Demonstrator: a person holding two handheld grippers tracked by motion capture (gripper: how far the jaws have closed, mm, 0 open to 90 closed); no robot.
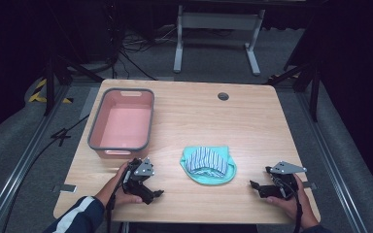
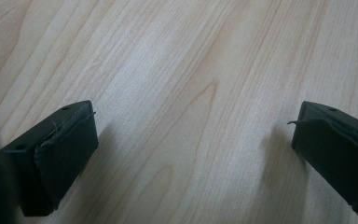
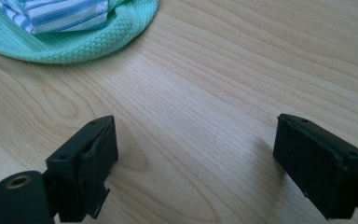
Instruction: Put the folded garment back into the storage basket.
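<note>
A folded blue-and-white striped cloth [image 1: 205,161] lies on top of a mint green cloth [image 1: 209,175] near the table's front middle. A pink bin with a grey rim [image 1: 122,122] stands empty at the left. My left gripper [image 1: 156,194] rests low over the wood at the front left, open, with bare tabletop between its jaws [image 2: 193,140]. At the front right my right gripper [image 1: 253,185] is open too, a short way right of the cloths. In the right gripper view the green cloth [image 3: 98,37] and striped cloth [image 3: 60,14] lie beyond the open gripper [image 3: 196,149].
The wooden table [image 1: 252,121] has a round cable hole [image 1: 223,96] at the back. Another table's white legs [image 1: 213,39] stand on the grey floor behind. Dark frame bars run along both sides.
</note>
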